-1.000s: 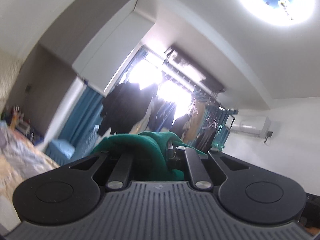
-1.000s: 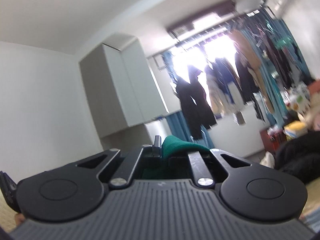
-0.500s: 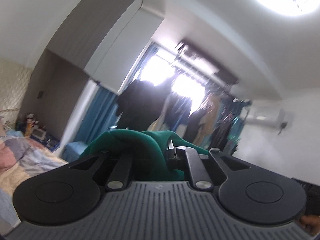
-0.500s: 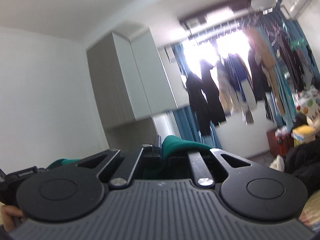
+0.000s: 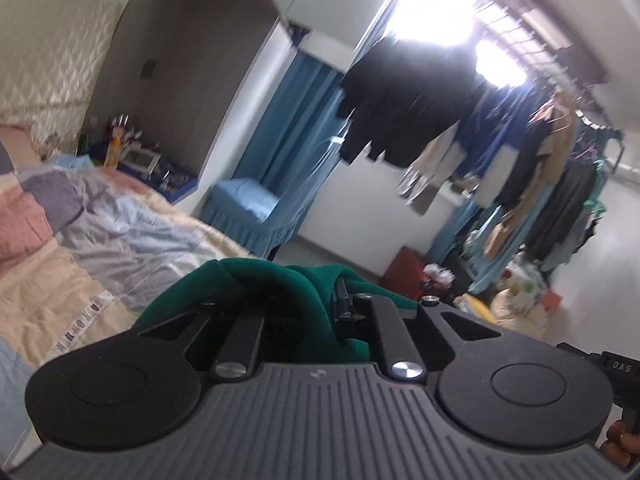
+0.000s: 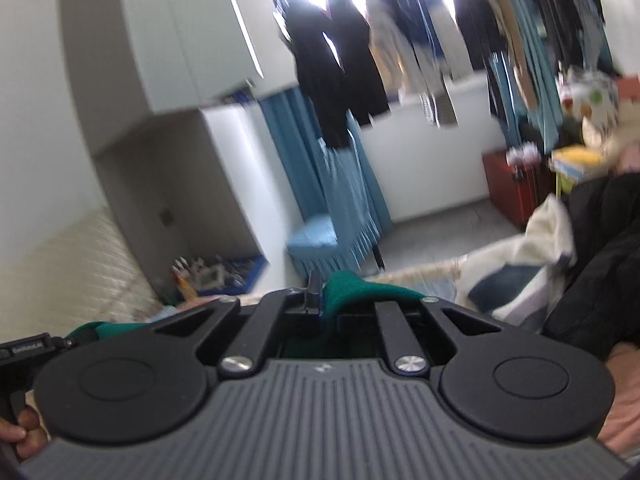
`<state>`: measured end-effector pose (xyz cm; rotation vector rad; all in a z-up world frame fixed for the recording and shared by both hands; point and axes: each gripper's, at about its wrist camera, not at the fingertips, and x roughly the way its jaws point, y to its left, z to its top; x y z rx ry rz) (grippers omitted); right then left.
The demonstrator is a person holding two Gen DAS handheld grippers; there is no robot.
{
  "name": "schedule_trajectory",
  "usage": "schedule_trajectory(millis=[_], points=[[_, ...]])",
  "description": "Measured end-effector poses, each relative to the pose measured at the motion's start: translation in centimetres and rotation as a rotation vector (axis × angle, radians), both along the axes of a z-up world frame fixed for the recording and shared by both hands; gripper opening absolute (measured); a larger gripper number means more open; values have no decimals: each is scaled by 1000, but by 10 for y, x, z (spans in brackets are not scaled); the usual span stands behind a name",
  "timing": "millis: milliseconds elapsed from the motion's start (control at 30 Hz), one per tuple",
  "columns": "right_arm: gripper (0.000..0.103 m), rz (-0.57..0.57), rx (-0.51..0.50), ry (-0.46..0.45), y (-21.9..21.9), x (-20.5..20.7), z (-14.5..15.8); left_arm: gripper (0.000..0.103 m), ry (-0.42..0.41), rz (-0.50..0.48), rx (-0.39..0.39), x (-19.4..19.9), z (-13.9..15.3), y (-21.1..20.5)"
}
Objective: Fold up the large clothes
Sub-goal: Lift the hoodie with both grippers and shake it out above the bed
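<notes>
Left wrist view: green garment (image 5: pixel 280 280) bunches between the pinching left tool (image 5: pixel 320 300); right tool (image 6: pixel 320 300) likewise.

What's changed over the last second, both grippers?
Both views swung down from ceiling and window to the bed and floor, so both grippers have tipped downward. Unchanged: left gripper and right gripper stay shut on the green garment.
</notes>
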<state>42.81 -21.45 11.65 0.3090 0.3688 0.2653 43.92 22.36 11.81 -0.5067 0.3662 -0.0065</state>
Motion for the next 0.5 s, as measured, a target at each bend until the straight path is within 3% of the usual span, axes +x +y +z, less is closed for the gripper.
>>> schedule_trajectory(millis=[100,233,367,500], points=[[9,-17,-44,51,19,57,-50,13,56,12,-36,86,-72,16],[9,-27,-52,108,32,118,-112,13,134,-1,-10,174,-160,25],[9,-30,-105,160,50,162,-162,13,217,-14,19,222,-232,34],[9,-48,-145,233,66,199,-198,13,294,-24,32,270,-281,41]])
